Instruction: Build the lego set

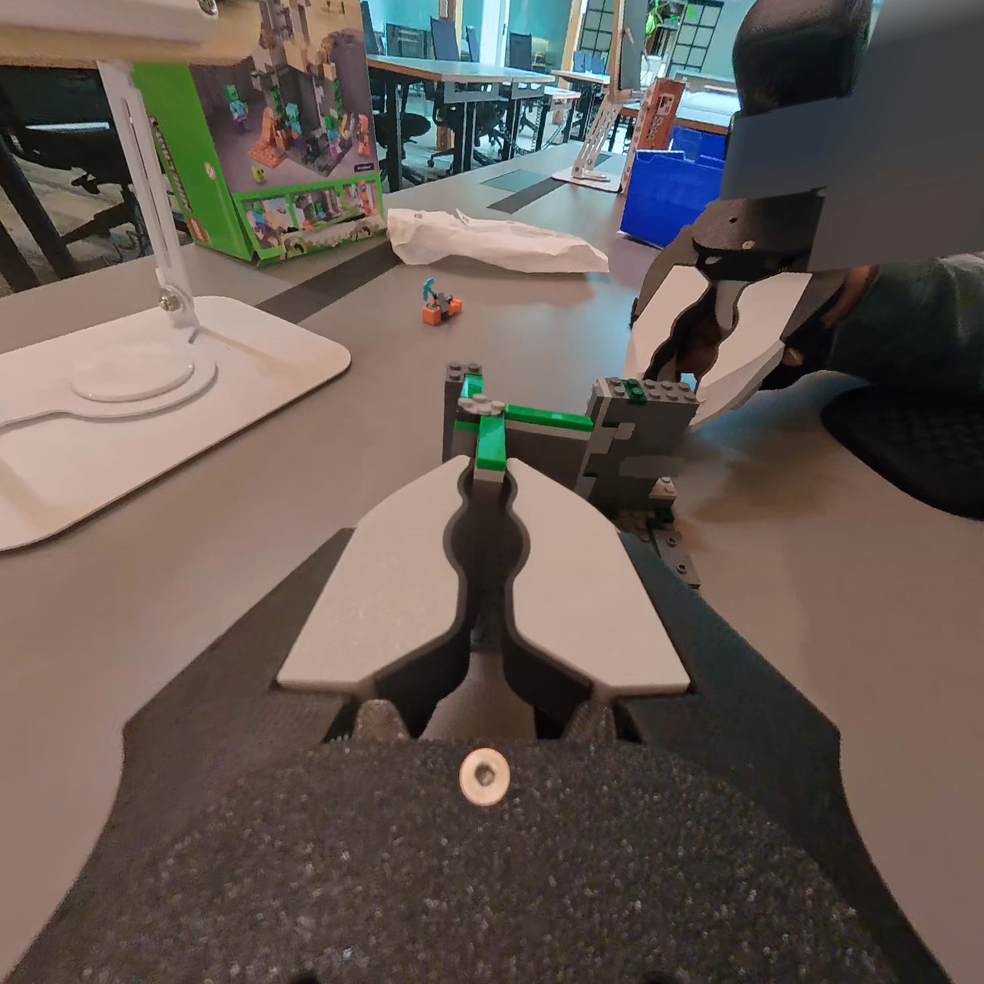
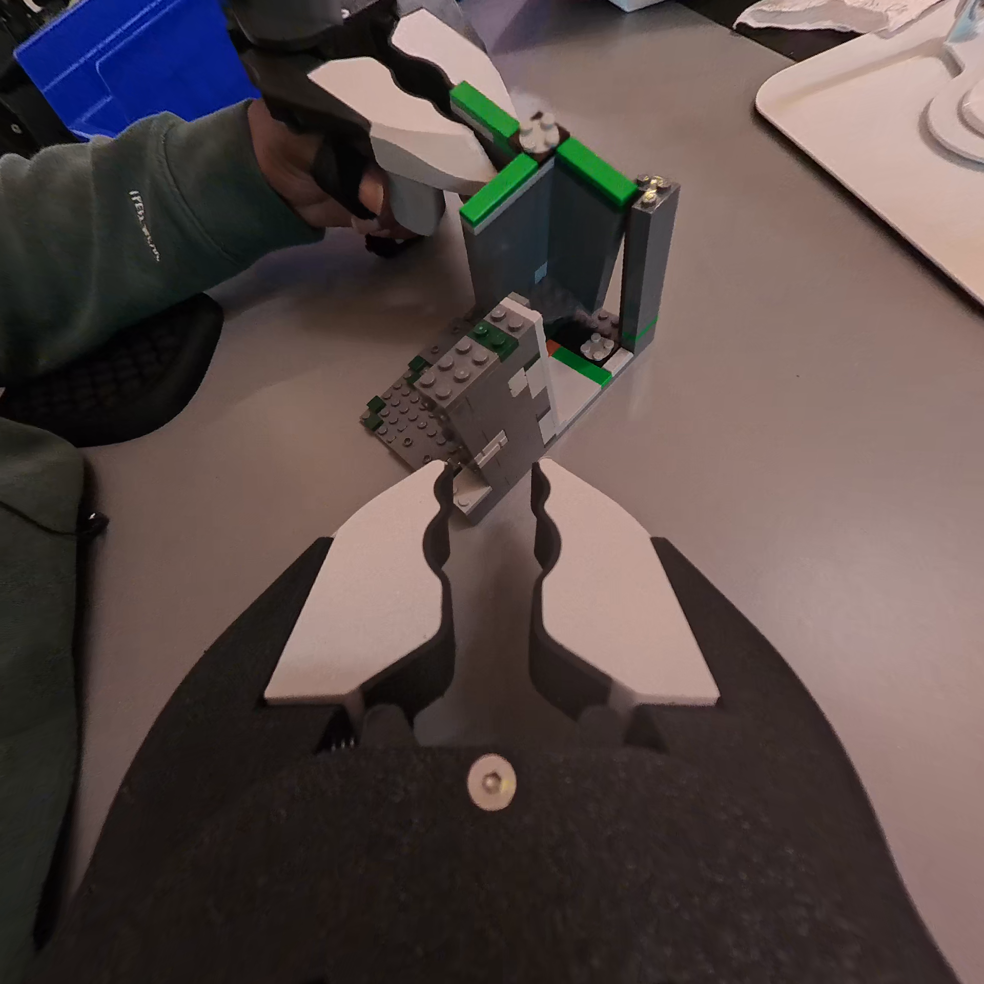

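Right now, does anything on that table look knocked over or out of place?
Mostly tidy. One small orange figure lies tipped over on the grey table, apart from the grey-and-green build. A crumpled white bag lies behind it.

1. You are working in an open-plan office: behind the green lego box (image 1: pixel 277 133), rows of long desks (image 1: pixel 458 74) with dark office chairs (image 1: pixel 444 40) run back toward teal walls.
2. Your own desk (image 1: pixel 266 522) is a plain grey office top, with the box standing at its far edge.
3. Just in front of the box stands a white stand (image 1: pixel 160 362) on a flat base.
4. To the right of the box lies a crumpled white bag (image 1: pixel 495 242), and further right a blue bin (image 1: pixel 671 197).
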The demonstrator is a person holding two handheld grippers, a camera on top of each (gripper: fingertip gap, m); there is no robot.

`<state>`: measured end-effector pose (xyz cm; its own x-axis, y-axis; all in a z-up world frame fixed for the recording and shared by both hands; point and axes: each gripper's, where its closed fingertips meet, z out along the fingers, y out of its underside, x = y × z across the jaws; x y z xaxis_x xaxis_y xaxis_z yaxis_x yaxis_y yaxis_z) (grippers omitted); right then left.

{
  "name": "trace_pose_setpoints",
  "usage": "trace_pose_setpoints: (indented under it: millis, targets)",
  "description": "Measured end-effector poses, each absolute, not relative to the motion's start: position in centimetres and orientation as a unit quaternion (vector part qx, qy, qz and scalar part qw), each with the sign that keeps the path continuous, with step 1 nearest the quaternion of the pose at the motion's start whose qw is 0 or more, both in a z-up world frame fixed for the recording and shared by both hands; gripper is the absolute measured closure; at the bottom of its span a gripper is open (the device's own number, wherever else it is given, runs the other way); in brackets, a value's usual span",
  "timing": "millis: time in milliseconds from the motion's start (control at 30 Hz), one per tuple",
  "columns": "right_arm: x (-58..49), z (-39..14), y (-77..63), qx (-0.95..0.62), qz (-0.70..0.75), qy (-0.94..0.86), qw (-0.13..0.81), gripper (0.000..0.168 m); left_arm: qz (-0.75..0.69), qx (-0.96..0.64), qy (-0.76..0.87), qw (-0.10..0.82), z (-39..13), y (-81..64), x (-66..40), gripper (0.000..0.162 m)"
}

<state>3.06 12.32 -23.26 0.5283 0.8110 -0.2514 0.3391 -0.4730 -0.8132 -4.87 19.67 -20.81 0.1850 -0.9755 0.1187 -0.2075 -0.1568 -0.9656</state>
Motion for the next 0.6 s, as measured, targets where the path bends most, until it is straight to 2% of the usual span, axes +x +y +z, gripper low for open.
trace_pose_setpoints:
  millis: [333, 600]
  targets:
    - [3.0, -23.2, 12.1, -0.792, 0.327, -0.365, 0.364, 0.141, -0.415, -0.655, 0.465, 0.428, -21.7, 20.0, -5.4, 0.153]
    - [2.8, -23.4, 11.9, -0.791, 0.328, -0.368, 0.362, 0.141, -0.376, -0.680, 0.470, 0.418, -22.8, 20.2, -6.0, 0.143]
